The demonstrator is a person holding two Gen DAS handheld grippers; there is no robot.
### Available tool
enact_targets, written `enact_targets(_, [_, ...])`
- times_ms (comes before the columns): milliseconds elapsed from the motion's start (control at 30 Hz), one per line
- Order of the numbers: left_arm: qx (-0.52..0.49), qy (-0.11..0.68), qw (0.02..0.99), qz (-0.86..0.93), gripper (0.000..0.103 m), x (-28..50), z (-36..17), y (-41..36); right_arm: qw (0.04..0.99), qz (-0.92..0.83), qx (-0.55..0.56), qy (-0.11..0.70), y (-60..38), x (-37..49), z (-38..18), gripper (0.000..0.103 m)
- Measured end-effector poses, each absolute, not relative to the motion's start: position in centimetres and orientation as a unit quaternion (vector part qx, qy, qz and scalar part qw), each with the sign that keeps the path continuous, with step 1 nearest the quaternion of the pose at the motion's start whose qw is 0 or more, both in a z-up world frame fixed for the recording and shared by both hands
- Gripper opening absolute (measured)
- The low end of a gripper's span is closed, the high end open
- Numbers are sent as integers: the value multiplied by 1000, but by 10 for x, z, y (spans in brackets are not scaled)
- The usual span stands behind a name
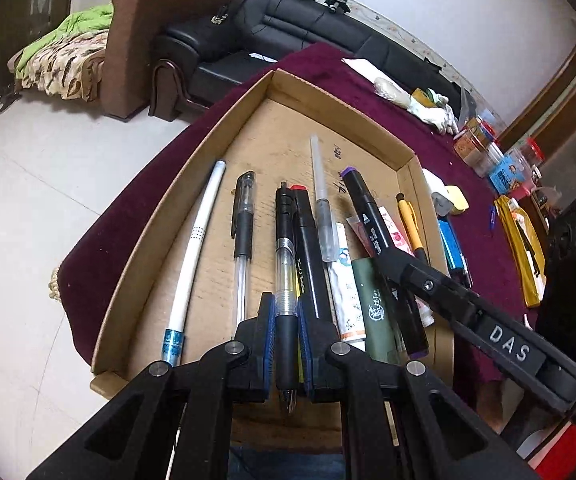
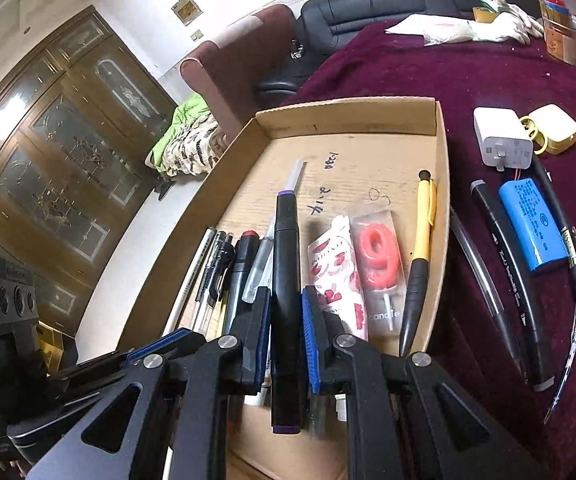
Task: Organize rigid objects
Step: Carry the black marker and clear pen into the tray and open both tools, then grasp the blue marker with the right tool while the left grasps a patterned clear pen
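Two grippers are engaged over one cardboard tray [image 1: 329, 116]. The left gripper [image 1: 286, 346] is pinching a black clicker pen [image 1: 286, 264] at its rubber grip. The right gripper [image 2: 286, 332] is pinching a purple-capped marker [image 2: 286, 264] about mid-barrel. Both items sit at 6 o'clock in their respective views, low over the tray floor; contact with the floor cannot be confirmed.

Handling, as judged: both are light, stiff plastic barrels, smooth and apt to roll or swivel. The pen's rubber section is the sound hold; the marker is best taken near its middle for balance.

Tray contents: a white pen [image 1: 198, 248] at 9 o'clock, a clear gel pen [image 1: 242, 236], a clear brush pen [image 1: 321, 204], a number-nine candle [image 2: 379, 256], and a yellow pencil [image 2: 421, 248] at 3 o'clock against the wall.

On the counter [image 2: 427, 68], outside the tray: a blue battery pack [image 2: 533, 228] and a white charger [image 2: 501, 140].
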State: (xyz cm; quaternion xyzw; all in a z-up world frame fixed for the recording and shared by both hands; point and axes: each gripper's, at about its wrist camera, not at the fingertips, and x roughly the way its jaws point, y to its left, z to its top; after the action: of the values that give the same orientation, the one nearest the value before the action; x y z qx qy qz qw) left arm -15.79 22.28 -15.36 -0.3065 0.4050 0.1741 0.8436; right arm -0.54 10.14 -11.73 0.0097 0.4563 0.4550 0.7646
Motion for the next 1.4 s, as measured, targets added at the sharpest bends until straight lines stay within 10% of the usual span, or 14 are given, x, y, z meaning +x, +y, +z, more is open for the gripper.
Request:
enact_targets(100, [-315, 402, 842, 172, 13, -158, -153, 225, 764, 463, 7, 450, 97, -6, -116, 17])
enact_targets(267, [-306, 381, 855, 174, 56, -161, -141, 217, 750, 489, 56, 441, 67, -8, -108, 42])
enact_targets(633, [-257, 358, 889, 121, 69, -149, -105, 154, 790, 428, 130, 420, -73, 17, -101, 42])
enact_targets(1267, [-150, 476, 866, -42, 68, -17, -135, 27, 846, 261, 135, 445, -176, 88, -149, 42])
enact_targets(1400, [-117, 511, 852, -14, 46, 29, -157, 20, 843, 265, 155, 442, -183, 89, -153, 42])
